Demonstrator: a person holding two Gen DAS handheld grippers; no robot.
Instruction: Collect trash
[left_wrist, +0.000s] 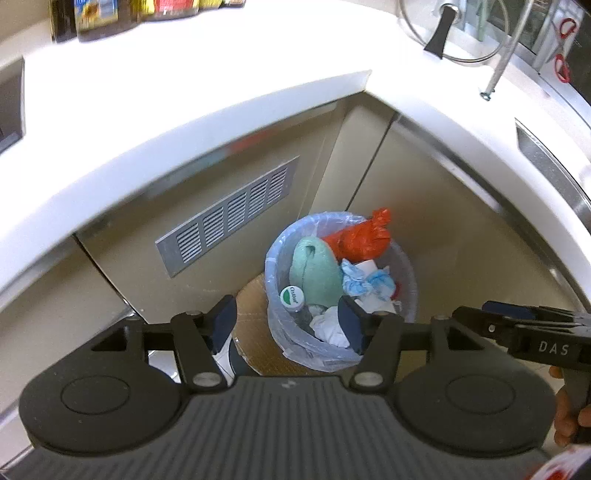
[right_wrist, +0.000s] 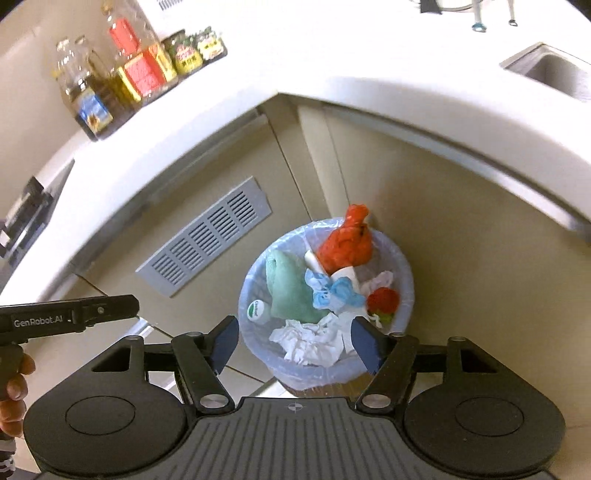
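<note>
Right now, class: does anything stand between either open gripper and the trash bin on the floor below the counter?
Nothing visible does. The left gripper and right gripper are both open and empty above the lined trash bin, with only open air between. The counter edge lies beyond the bin, not over it.

A white desk (left_wrist: 192, 96) wraps round an inner corner, its thick rounded edge curving from the near left to the far right; below it stand beige cabinet fronts (right_wrist: 461, 236), meeting in the corner; a grey slatted vent (left_wrist: 229, 214) is set into the left front; the floor (right_wrist: 251, 384) is pale tile, with a brown mat (left_wrist: 255, 325) on it; bottles of oil and sauce (right_wrist: 125, 77) line the far left of the desk; a steel sink (right_wrist: 554, 70) is sunk into it at the far right; a glass lid (left_wrist: 454, 33) leans by a rack there; the light is bright and even.
</note>
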